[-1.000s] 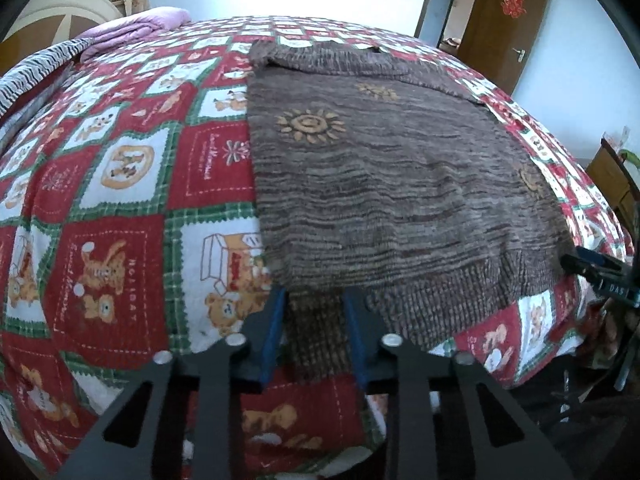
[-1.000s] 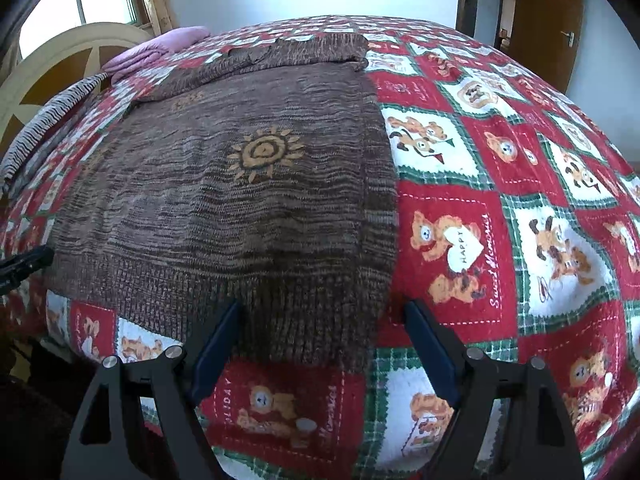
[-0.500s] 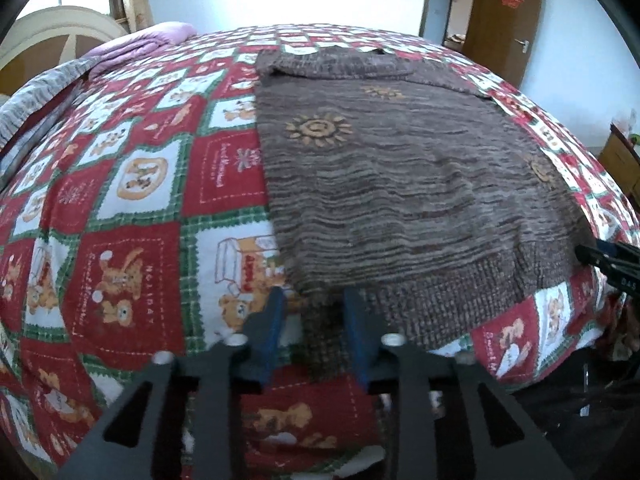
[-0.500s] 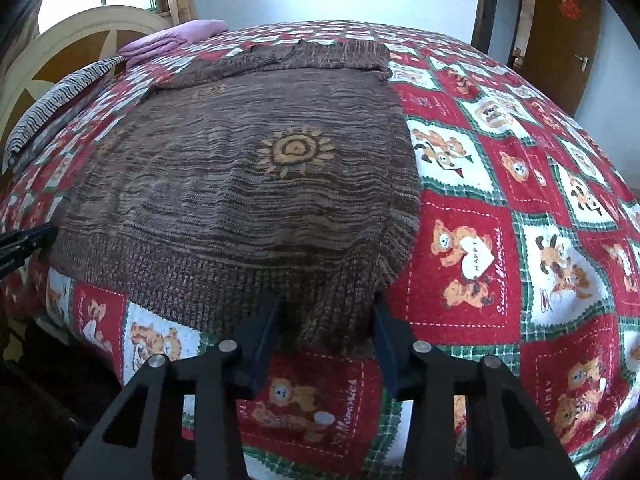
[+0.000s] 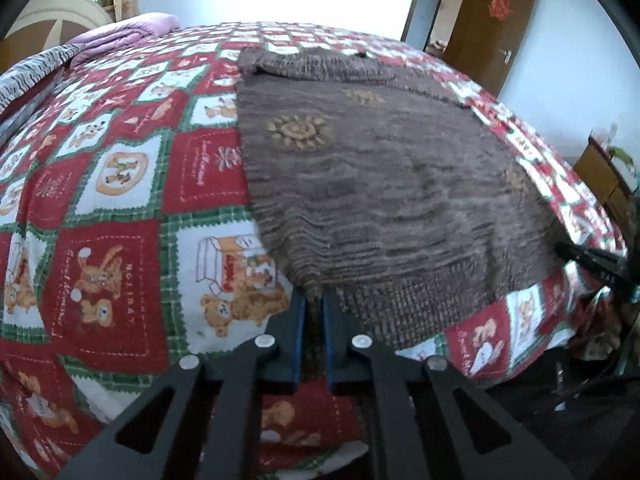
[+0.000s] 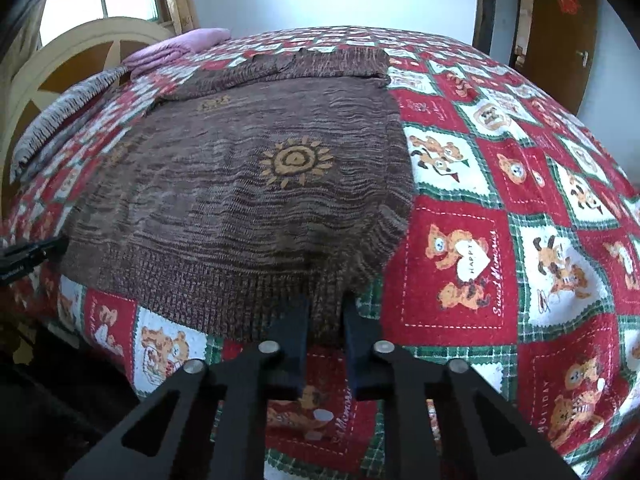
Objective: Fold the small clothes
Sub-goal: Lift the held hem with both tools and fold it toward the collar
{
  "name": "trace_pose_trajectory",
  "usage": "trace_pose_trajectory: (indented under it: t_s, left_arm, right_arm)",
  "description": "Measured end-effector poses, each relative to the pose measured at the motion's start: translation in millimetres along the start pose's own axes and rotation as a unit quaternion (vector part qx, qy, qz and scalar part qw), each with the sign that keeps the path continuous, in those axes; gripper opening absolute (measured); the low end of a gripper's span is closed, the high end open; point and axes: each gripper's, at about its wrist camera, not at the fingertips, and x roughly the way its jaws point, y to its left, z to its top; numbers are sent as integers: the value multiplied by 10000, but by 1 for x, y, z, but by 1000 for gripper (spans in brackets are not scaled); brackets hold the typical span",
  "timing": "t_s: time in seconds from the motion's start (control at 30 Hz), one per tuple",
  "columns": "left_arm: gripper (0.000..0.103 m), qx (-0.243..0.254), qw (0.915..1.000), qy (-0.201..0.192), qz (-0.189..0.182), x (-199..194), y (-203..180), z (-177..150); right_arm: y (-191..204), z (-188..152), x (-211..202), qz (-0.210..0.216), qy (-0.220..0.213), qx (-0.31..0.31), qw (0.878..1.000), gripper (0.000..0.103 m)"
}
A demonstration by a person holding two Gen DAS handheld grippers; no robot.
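A brown knitted sweater point(image 5: 380, 184) with orange sun motifs lies flat on a bed, its sleeves folded across the far end. My left gripper point(image 5: 314, 312) is shut on the ribbed hem at the sweater's near left corner. In the right wrist view the sweater point(image 6: 248, 184) fills the left half, and my right gripper point(image 6: 325, 316) is shut on the hem at its near right corner. Both corners are lifted slightly and bunched between the jaws. The right gripper also shows at the right edge of the left wrist view point(image 5: 592, 260).
The bed has a red, white and green teddy-bear quilt point(image 6: 520, 240). A folded pink blanket point(image 6: 180, 46) and a striped grey cloth point(image 6: 60, 116) lie near the headboard point(image 6: 80, 64). Brown doors point(image 5: 492, 20) stand at the far right. The bed's near edge drops off below the grippers.
Both grippers have closed on the sweater's hem; the right one was wide open a second ago. The hem corners now bunch up and lift off the quilt.
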Motion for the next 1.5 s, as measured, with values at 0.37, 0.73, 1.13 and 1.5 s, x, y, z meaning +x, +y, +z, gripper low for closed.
trace_pose_trajectory:
  t_s: [0.37, 0.73, 1.13, 1.5]
  left_arm:
    - [8, -151, 9999, 32, -50, 4, 12, 1]
    - [7, -105, 9999, 34, 7, 6, 18, -2]
    - [7, -90, 10000, -12, 16, 8, 19, -5]
    - [7, -463, 9973, -320, -474, -16, 34, 13]
  right_arm:
    - [-16, 2, -17, 110, -153, 167, 9997, 7]
    - [-11, -3, -12, 349, 47, -15, 9994, 24]
    - [-27, -2, -4, 329, -24, 373, 9988, 33]
    - [-31, 10, -39, 877, -653, 434, 9931, 6]
